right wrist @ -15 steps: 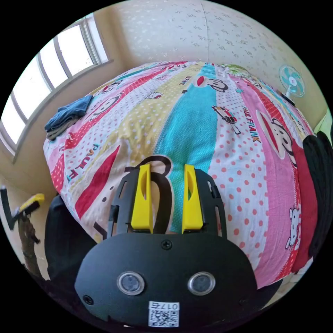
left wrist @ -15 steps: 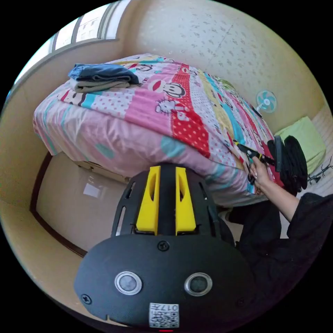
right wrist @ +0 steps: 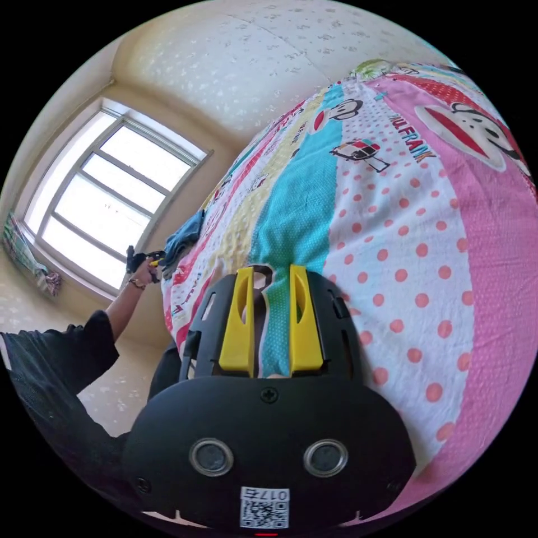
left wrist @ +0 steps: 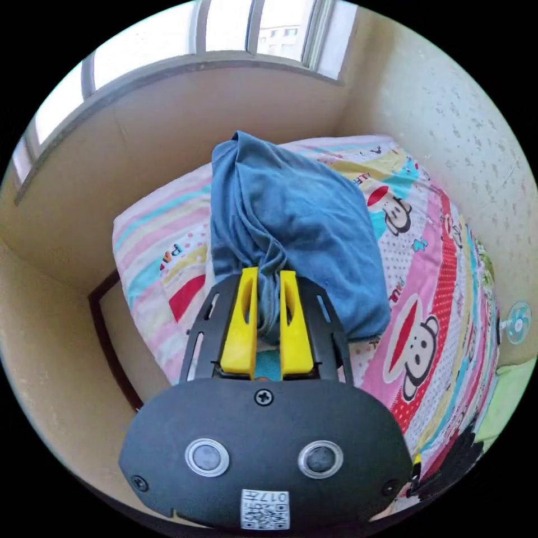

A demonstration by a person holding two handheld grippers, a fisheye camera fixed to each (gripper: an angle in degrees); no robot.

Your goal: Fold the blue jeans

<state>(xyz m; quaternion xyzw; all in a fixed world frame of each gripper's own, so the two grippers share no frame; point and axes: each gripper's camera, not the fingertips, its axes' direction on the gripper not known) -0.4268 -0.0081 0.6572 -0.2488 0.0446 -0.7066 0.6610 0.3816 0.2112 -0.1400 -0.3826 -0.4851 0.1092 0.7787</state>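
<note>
Now the left hand-held gripper (left wrist: pixel 268 277) has its two yellow wedge-shaped jaws closed narrow on a bunched fold of the blue jeans (left wrist: pixel 291 235), soft matte denim that gathers into creases right between the jaws and spreads ahead of them in a rumpled, rounded heap. The jeans lie at the corner of the bed (left wrist: pixel 437 291), whose cotton sheet is printed in stripes, polka dots and cartoon monkeys, with the window (left wrist: pixel 168 39) beyond. Half a second ago this gripper hung low beside the bed, its jaws closed on nothing, and the jeans sat far off as a neat folded stack; now it is at the pile and gripping it.

From the right gripper view, the right hand-held gripper (right wrist: pixel 268 280) hovers just over the dotted sheet with its jaws at a narrow gap, nothing between them; the gap was wider before. Far ahead and to its left, the person's hand (right wrist: pixel 143 273) holds the left gripper at the jeans by the window, and a black sleeve (right wrist: pixel 50 358) fills the near left.
</note>
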